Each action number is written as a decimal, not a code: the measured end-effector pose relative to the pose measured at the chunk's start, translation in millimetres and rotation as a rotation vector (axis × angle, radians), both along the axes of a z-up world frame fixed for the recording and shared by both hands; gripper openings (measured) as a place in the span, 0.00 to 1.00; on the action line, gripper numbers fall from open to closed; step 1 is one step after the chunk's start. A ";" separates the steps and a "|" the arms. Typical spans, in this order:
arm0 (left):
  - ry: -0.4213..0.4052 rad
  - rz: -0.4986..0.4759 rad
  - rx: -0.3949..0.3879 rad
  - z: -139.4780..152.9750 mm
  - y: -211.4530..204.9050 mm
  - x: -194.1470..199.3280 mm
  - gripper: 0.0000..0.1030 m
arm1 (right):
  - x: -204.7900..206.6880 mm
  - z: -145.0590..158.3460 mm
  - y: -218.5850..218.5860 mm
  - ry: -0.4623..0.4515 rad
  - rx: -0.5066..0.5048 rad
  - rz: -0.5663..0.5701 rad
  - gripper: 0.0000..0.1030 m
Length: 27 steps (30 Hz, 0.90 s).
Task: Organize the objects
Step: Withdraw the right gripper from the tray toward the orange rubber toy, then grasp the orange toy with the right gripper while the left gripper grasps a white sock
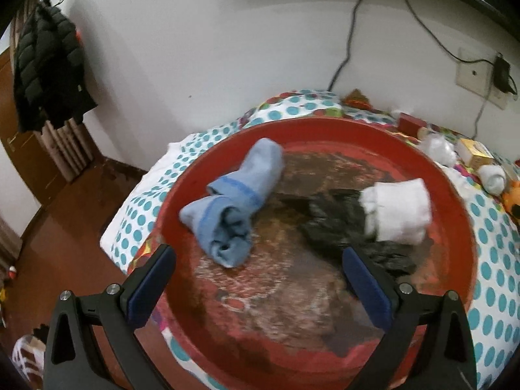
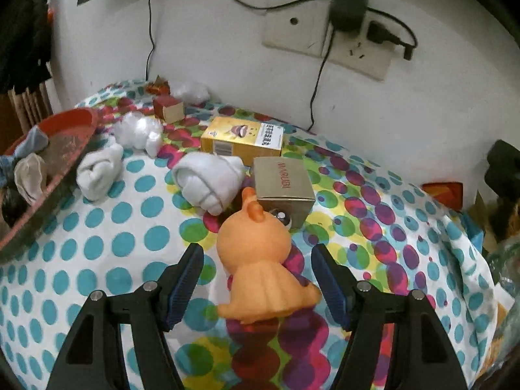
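An orange rubber toy (image 2: 260,260) lies on its side on the polka-dot bedsheet (image 2: 97,243), between the two fingers of the right gripper (image 2: 256,256). The jaws stand wide on either side of it, and the blue pads do not press on the toy; a gap shows on each side. Just beyond the toy's head stands a grey cardboard box (image 2: 286,185), and behind that a yellow carton (image 2: 240,141) lies flat. A rolled white sock (image 2: 208,178) rests just left of the grey box, with another white sock bundle (image 2: 97,172) further left, near the rim of the red basin (image 2: 65,123). A small red-and-tan box (image 2: 169,107) and crumpled white plastic (image 2: 139,131) sit nearer the wall.

From the left wrist, the red basin (image 1: 455,227) fills the view, sitting on the bedsheet (image 1: 146,214). Inside it lie a rolled light-blue sock (image 1: 234,201), a rolled white sock (image 1: 396,211) and a crumpled black item (image 1: 341,227) that touches the white sock. The left gripper (image 1: 256,253) hangs over the basin's near part with its jaws wide and nothing between them.

A wall socket (image 2: 325,42) with plugged cables is on the white wall behind the bed.
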State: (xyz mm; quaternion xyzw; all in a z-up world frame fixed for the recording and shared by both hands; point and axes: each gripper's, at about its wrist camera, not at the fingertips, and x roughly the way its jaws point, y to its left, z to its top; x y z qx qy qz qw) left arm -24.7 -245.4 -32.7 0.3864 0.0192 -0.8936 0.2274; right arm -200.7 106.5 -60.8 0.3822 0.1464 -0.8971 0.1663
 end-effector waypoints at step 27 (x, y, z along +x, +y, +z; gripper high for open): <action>-0.060 -0.539 -0.005 7.1 244.4 -135.1 1.00 | 57.7 1.5 81.6 0.007 -0.093 -0.076 0.53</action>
